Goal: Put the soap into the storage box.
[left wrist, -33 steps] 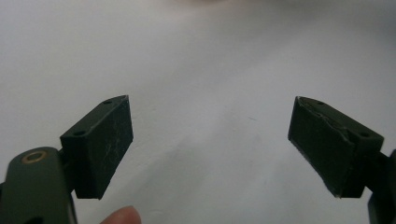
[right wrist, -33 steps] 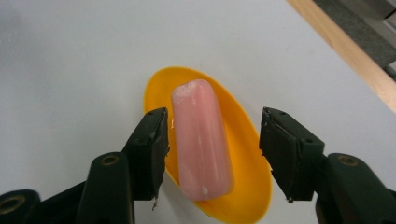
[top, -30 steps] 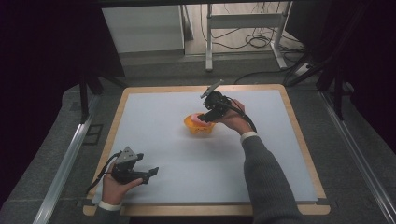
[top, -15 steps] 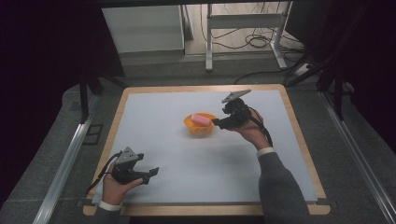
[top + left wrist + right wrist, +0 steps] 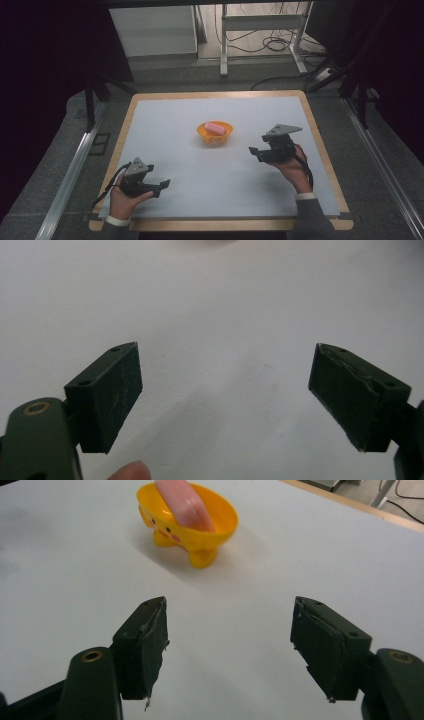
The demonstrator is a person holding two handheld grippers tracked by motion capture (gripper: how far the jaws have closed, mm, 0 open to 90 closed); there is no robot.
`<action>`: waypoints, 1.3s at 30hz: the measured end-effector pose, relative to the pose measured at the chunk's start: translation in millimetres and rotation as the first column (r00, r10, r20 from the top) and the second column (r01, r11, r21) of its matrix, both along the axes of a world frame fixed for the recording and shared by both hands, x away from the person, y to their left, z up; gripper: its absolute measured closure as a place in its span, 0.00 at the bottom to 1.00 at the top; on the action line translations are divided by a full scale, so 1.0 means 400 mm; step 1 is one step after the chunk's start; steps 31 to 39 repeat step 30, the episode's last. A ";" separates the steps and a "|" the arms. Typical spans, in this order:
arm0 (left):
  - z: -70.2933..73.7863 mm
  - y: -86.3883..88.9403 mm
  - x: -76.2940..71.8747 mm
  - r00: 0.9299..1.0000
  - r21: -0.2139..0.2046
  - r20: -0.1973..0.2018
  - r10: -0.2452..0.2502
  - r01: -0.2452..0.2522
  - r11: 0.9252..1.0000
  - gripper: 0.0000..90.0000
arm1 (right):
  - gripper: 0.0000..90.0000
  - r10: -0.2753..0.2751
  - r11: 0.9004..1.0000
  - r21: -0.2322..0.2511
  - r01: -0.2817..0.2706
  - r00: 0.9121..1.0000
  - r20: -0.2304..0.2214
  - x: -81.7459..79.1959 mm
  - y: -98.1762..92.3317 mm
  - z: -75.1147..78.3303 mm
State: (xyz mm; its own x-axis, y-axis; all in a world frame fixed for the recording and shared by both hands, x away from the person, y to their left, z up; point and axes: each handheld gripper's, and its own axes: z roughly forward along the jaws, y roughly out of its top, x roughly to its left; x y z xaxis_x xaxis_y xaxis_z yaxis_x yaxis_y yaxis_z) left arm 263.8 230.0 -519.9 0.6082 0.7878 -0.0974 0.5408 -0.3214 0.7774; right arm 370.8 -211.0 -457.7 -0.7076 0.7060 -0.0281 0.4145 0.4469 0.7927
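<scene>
left gripper (image 5: 162, 186) near the table's (image 5: 165, 125) front-left, jaws wide apart, holding nothing | right gripper (image 5: 254, 152) gaping too, empty, right of yellow bowl (image 5: 215, 134) | pink block (image 5: 215, 127) lies in bowl, mid-table

One orange bowl (image 5: 215, 133) is sitting at the centre of the frame in the high view. One pink object (image 5: 215, 127) is lying inside it. Two grippers are showing: the left gripper (image 5: 161, 185) at lower left, the right gripper (image 5: 254, 152) at right of centre. One counter (image 5: 165, 120) is carrying the bowl. Two hands are holding the grippers, one each.
</scene>
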 end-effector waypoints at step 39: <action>0.002 -0.002 0.000 1.000 0.016 0.007 0.001 -0.001 1.000 0.16 | 0.33 -0.072 0.997 -0.005 0.072 0.997 0.004 -0.071 -0.089 -0.046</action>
